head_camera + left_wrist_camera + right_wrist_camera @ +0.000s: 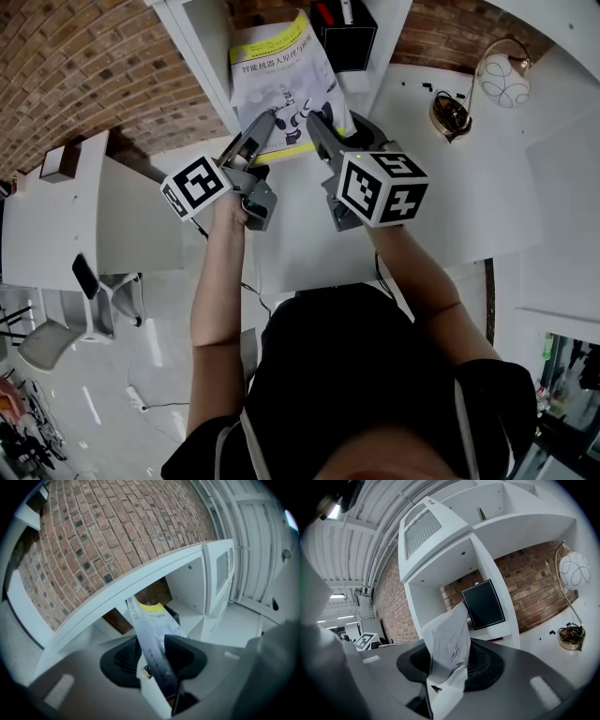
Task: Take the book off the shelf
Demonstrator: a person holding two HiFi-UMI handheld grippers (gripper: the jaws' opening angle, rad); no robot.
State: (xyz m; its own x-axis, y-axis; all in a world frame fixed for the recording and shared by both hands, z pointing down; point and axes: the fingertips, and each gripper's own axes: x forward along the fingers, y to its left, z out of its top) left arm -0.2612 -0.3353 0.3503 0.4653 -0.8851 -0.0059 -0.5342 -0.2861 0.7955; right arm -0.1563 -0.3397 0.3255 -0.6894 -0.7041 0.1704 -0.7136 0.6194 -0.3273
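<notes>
Brick wall (pixel 84 66) runs behind a white shelf (pixel 211 56), and a white table (pixel 309 244) lies below it in the head view. A book (pixel 281 84) with a yellow and white cover sits at 12 o'clock in that view. Its far end is inside an open shelf compartment and its near edge sticks out toward the person. A black box (pixel 342 37) stands just beside it at 3 o'clock, in the same compartment. A globe lamp (pixel 503 80) stands on the table at 2 o'clock, well apart from the book.

Both tools reach the book's near edge. The left gripper (pixel 265 122) is at the 7 o'clock corner of the book and the right gripper (pixel 317 122) at the 5 o'clock corner. Their marker cubes (pixel 195 185) sit nearer the person.

In the left gripper view, the book (pixel 152 639) runs edge-on from the compartment down between the jaws of the left gripper (pixel 154 660). The jaws are narrowed onto it and hold it.

In the right gripper view, a bent part of the book (pixel 450 644) rises between the jaws of the right gripper (pixel 450 665). Those jaws stand fairly wide, with ribbed pad showing on both sides of the paper, so they are not clamped on it. The black box (pixel 483 604) shows behind at 12 o'clock.
</notes>
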